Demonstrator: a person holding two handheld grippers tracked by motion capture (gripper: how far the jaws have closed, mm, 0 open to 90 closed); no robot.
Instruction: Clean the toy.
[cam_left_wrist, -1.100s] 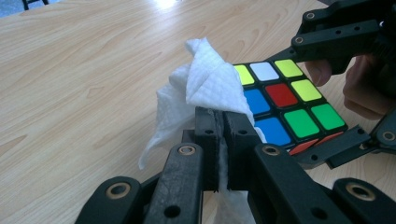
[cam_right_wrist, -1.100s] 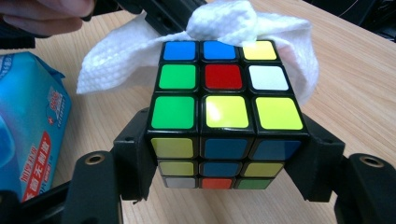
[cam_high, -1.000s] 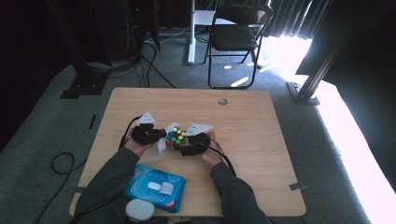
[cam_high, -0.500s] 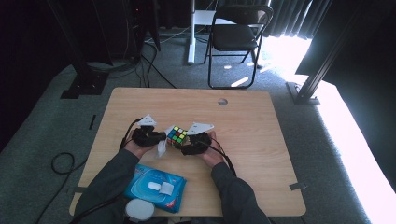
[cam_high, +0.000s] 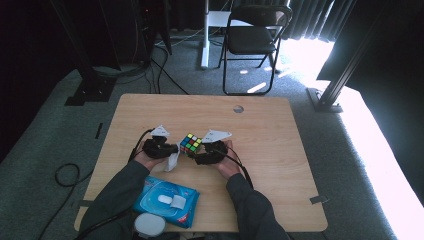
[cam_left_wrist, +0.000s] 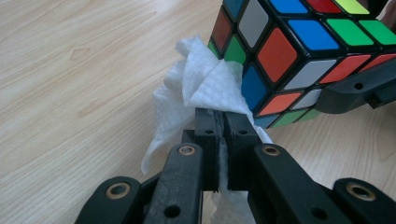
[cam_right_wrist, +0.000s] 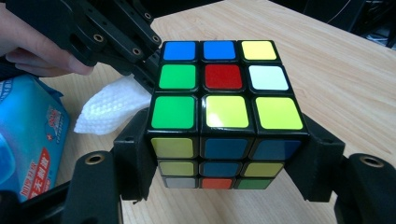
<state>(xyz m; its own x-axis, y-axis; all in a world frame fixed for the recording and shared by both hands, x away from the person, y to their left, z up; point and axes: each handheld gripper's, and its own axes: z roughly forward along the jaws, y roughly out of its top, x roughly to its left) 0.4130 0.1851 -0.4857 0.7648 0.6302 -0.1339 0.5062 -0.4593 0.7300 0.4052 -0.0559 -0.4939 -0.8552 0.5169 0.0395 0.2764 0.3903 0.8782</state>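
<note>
1. Table (cam_high: 280, 150): light wood, person seated at the near edge, both forearms in from the bottom of the high view. Work happens left of centre.
2. Wipes pack (cam_high: 165, 201): blue, lying flat near the front edge, between the forearms; a grey round thing (cam_high: 149, 226) sits just below it. Neither is in the way for now.
3. Cube (cam_right_wrist: 219, 112): scrambled colour cube, held off the table surface between the two grippers, roughly mid-table in the high view (cam_high: 190, 143).
4. R gripper (cam_right_wrist: 224, 163): jaws about half open, pads pressed on two opposite cube faces, so it's clamped on the cube.
5. L gripper (cam_left_wrist: 223, 126): jaws nearly closed, pinching a white wipe (cam_left_wrist: 201, 88); the bunched wipe end touches the cube's side face.
6. Step, as judged: wiping the cube faces w/ the wipe while the R side holds it steady.
7. Risks:
 - Push from the L side could twist the cube in the R pads; grip is on two faces only, so it could rotate or drop to the table.
 - Side force may turn a cube layer, not clean it.
 - Wipe is held by a thin pinch; drag on sticker edges could pull it out.
 - L jaw tips sit close to the cube, so hard plastic may scrape it if the wipe bunches away.
</note>
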